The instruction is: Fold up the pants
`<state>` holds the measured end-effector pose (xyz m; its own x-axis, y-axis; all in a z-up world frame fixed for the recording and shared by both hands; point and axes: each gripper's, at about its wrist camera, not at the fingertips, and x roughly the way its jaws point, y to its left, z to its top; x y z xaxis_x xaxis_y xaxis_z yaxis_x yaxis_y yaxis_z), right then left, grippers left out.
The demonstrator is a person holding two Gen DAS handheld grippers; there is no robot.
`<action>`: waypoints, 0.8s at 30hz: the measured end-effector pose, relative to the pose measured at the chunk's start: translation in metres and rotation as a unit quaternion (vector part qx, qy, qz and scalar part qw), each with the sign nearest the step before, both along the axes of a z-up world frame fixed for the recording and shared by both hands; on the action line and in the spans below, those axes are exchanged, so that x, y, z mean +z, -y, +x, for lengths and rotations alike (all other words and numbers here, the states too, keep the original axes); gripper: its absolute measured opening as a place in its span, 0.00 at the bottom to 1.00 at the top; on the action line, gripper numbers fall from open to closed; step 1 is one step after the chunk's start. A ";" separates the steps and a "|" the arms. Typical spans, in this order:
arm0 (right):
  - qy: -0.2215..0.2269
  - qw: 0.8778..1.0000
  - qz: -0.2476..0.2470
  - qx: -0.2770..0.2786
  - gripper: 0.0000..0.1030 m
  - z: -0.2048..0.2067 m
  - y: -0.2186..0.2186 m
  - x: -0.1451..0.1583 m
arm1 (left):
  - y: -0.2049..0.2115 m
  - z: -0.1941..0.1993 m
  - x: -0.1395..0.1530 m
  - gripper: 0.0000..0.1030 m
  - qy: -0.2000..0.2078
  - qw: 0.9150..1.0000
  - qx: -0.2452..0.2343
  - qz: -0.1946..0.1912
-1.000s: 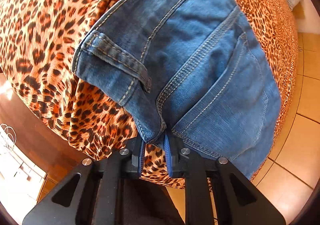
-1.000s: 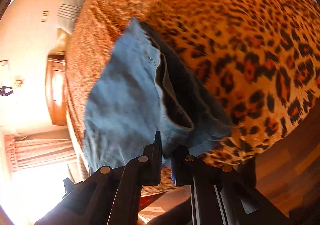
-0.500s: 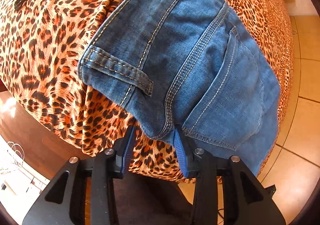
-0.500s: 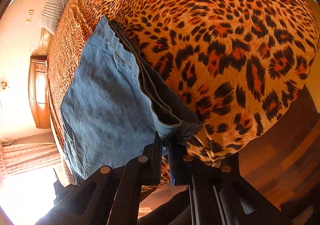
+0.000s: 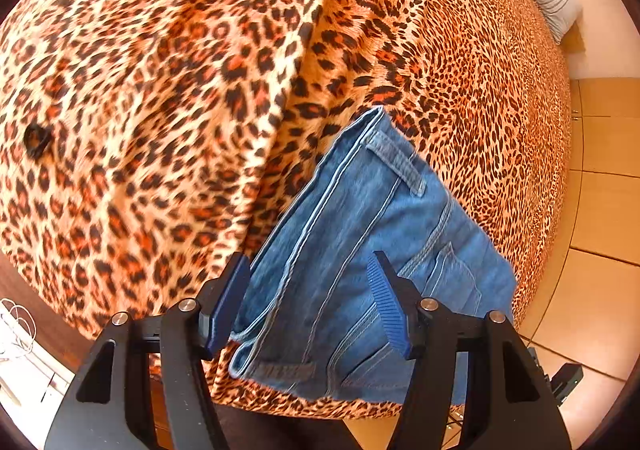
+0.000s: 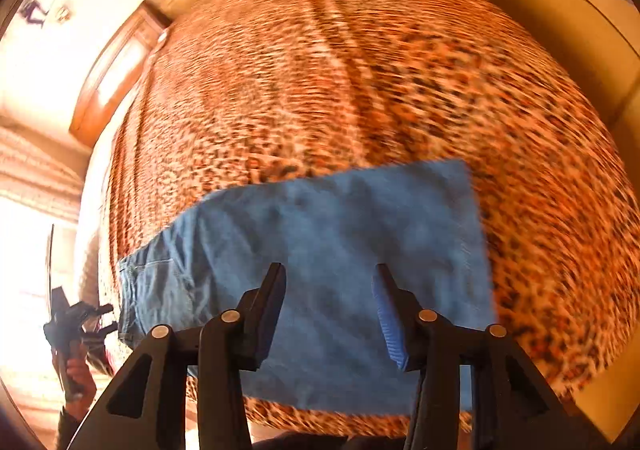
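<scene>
Currently the folded pants [image 5: 360, 270] lie flat on the leopard-print bed [image 5: 160, 90], directly below both tongs. Left tongs [image 5: 310, 304] and right tongs [image 6: 330, 314] are opening, nothing between them, so the fold rests unsupported.

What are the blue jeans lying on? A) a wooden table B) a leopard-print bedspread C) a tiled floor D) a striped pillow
B: the folded jeans lie flat on the leopard-print bedspread, with spots showing all around them.
</scene>
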<state>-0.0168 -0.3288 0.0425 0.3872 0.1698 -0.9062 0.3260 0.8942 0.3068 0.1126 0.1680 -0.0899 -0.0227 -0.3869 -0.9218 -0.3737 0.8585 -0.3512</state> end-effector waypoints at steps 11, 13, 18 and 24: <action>-0.116 0.971 -0.051 0.200 0.54 0.163 -0.095 -0.093 | 0.039 0.033 -0.021 0.64 -0.018 0.998 -0.060 0.001; -0.131 0.958 -0.072 0.244 0.56 0.164 -0.106 -0.101 | 0.045 0.033 -0.023 0.64 -0.019 0.997 -0.071 -0.003; -0.140 0.937 -0.088 0.309 0.53 0.159 -0.122 -0.098 | 0.053 0.023 -0.020 0.65 -0.010 0.996 -0.094 -0.003; -0.116 0.940 -0.150 0.283 0.00 0.154 -0.134 -0.092 | 0.070 0.013 -0.006 0.58 0.022 0.990 -0.125 0.065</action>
<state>0.1374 -0.1949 -0.0498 0.0969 0.0127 -0.9952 -0.1999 0.9798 -0.0070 0.1252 0.0977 -0.0959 -0.0611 -0.2525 -0.9657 -0.1296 0.9613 -0.2431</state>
